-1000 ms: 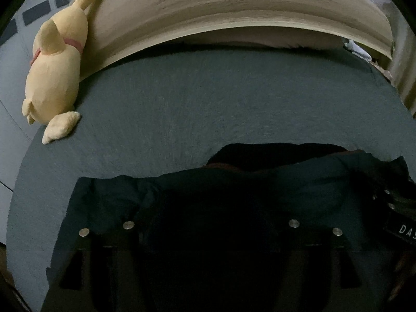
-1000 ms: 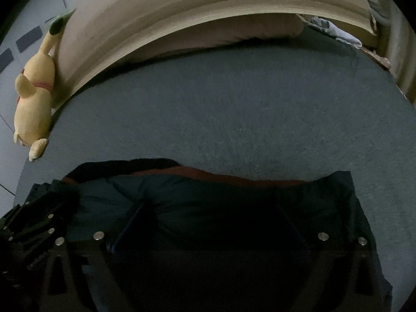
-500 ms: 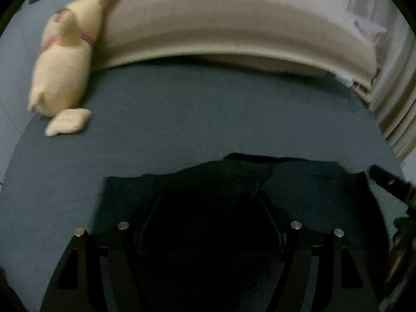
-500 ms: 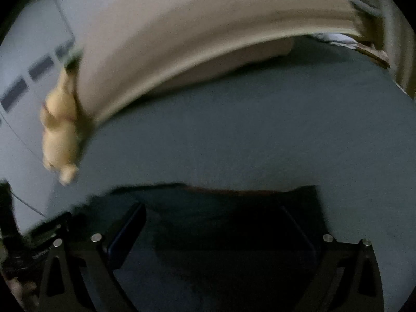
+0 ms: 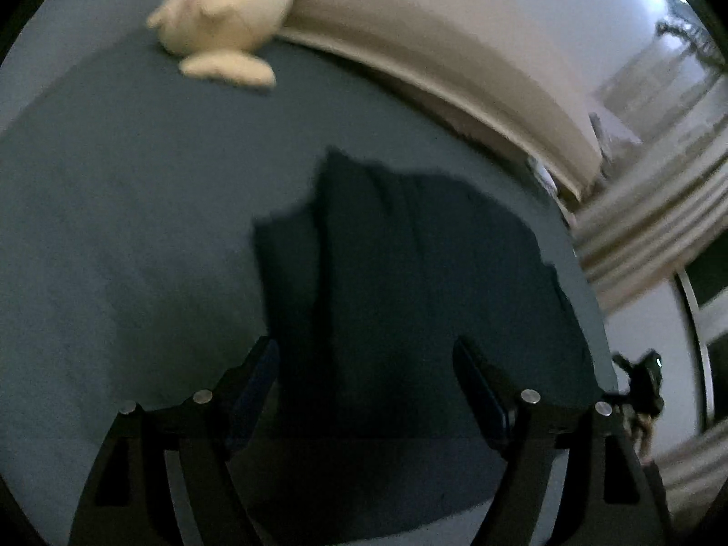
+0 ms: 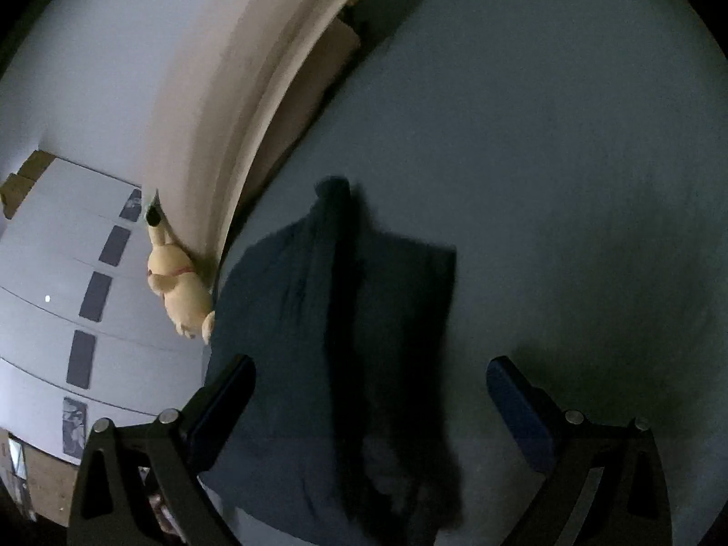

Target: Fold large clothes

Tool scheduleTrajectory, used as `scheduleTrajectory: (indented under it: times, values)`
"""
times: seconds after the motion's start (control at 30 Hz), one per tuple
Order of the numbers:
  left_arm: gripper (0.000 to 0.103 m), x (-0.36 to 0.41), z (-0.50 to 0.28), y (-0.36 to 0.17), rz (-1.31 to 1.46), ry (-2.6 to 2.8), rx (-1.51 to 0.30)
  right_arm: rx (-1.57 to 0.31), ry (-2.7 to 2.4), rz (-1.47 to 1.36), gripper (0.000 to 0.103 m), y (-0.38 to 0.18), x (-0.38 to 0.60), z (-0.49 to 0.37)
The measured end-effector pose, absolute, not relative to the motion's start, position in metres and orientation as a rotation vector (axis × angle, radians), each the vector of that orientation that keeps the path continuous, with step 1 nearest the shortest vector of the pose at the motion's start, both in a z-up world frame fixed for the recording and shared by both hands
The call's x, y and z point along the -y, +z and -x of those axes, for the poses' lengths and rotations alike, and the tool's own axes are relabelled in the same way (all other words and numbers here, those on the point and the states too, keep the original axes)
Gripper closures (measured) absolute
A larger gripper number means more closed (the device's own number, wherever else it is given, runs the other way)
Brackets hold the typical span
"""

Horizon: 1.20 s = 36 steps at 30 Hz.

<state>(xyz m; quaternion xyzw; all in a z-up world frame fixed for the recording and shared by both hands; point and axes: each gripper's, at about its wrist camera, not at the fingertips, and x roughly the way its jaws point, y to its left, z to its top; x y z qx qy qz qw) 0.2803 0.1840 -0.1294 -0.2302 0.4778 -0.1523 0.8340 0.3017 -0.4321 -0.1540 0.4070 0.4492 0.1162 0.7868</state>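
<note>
Garment (image 5: 409, 282) lies folded narrow on my bed (image 5: 136, 209), so left gripper (image 5: 364, 364), just widening, and right gripper (image 6: 368, 377) gape empty above it.

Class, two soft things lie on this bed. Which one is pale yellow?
The plush toy by the headboard; the garment lying mid-bed is dark navy.

The left wrist view is blurred by motion. The plush toy (image 5: 223, 18) far ahead of the left tongs, to their left, is smeared and its top is cut by the picture's edge. The dark garment (image 5: 409, 295) continues below the fingers, where its near edge is hidden in shadow. In the right wrist view its folds (image 6: 346, 341) are too dark to separate.
</note>
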Motion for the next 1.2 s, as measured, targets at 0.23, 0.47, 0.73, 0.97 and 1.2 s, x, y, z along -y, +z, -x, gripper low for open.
scheduleTrajectory:
  times: [0.23, 0.47, 0.73, 0.97, 1.2]
  values:
    - [0.024, -0.169, -0.281, -0.157, 0.504, -0.340, -1.080, -1.019, 0.341, -0.889, 0.003, -0.168, 0.415, -0.307]
    - [0.027, -0.168, -0.281, -0.175, 0.520, -0.319, -1.127, -1.095, 0.352, -0.805, 0.054, -0.180, 0.396, -0.312]
    - [0.084, -0.153, -0.270, -0.137, 0.416, -0.258, -1.078, -0.978, 0.333, -0.485, 0.084, -0.092, 0.367, -0.299]
    - [0.071, -0.154, -0.272, -0.162, 0.470, -0.248, -1.108, -1.089, 0.265, -0.606, 0.075, -0.159, 0.383, -0.308]
    - [0.050, -0.192, -0.273, -0.140, 0.583, -0.277, -1.034, -0.964, 0.282, -0.785, 0.019, -0.139, 0.427, -0.293]
